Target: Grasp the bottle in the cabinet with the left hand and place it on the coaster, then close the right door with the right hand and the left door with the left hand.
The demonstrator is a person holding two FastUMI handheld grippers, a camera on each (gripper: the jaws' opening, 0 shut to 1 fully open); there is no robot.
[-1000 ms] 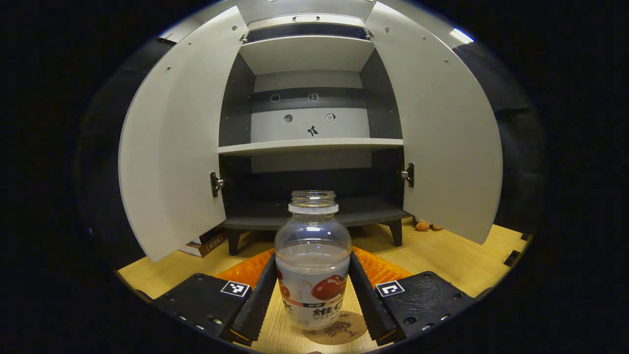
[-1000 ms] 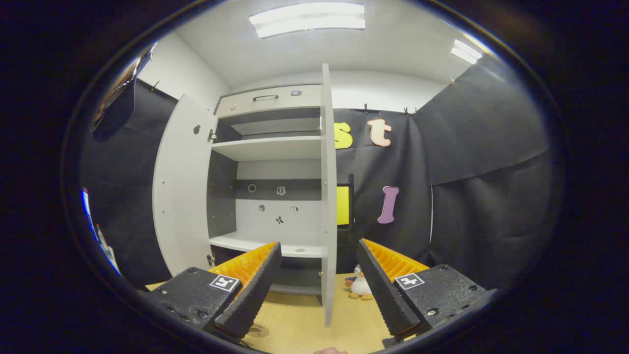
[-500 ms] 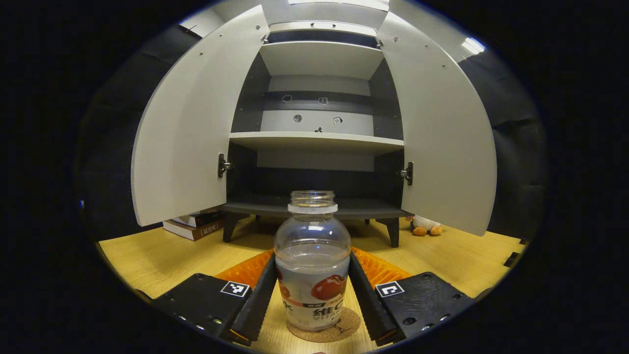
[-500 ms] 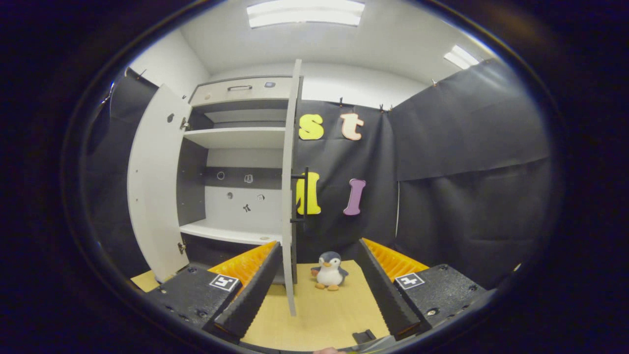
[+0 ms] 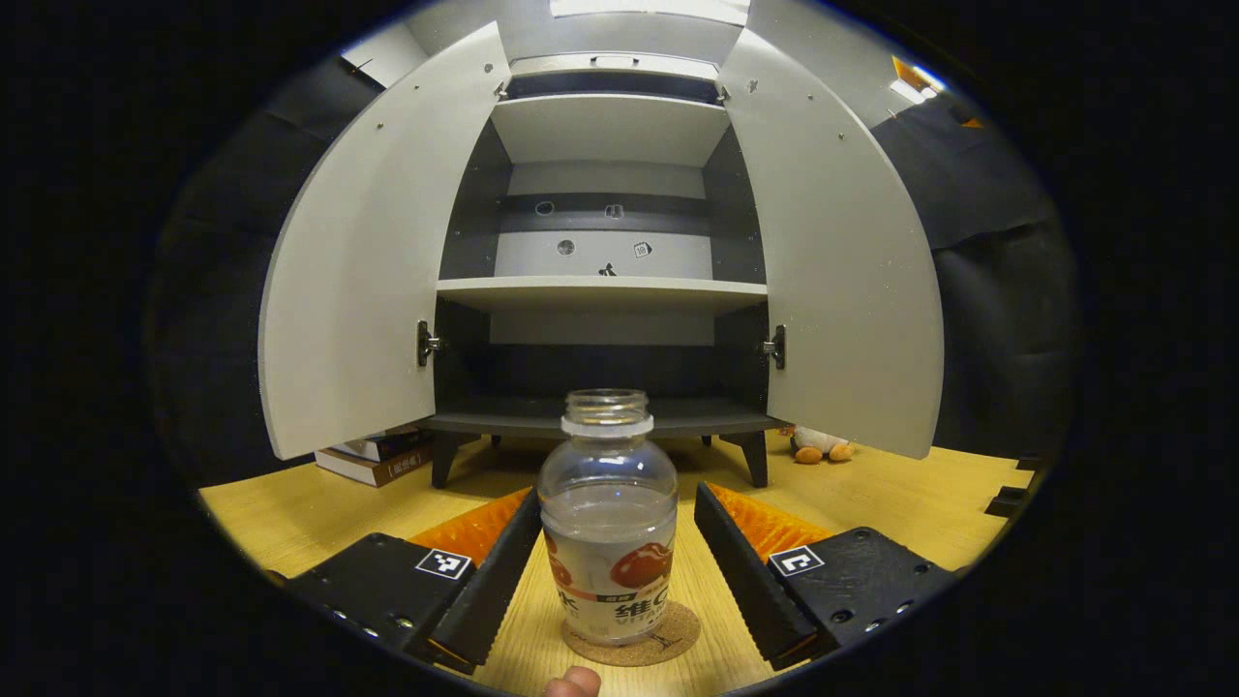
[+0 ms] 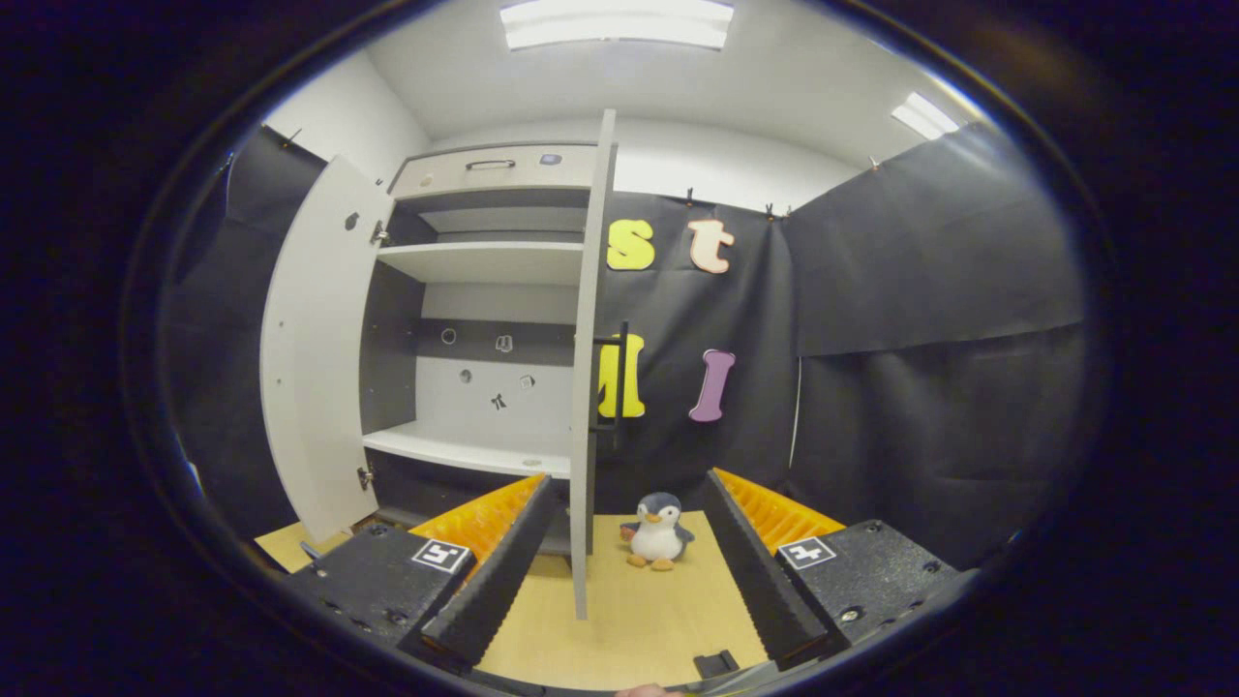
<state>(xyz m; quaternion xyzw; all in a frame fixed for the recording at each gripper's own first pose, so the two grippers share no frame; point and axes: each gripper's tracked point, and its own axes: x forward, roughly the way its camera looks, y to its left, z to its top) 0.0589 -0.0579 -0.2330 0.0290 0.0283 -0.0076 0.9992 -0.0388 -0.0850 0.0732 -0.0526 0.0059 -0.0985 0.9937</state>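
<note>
A: Where is the bottle (image 5: 608,542)?

B: Upright on the coaster (image 5: 631,641), between the left gripper's (image 5: 612,571) spread jaws, seemingly untouched. The right gripper (image 6: 627,561) is open, empty, facing the right door's (image 6: 587,387) edge.

A: Risk?

B: Withdrawing crookedly could topple it.

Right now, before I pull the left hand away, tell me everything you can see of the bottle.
The bottle is clear plastic, capless, with a white neck ring and a printed label showing red fruit. It is about half full of clear liquid. It stands upright on the round cork coaster on the wooden table, in front of the open cabinet. The left hand-held gripper is open around it, a visible gap on each side, fingers not touching.
</note>
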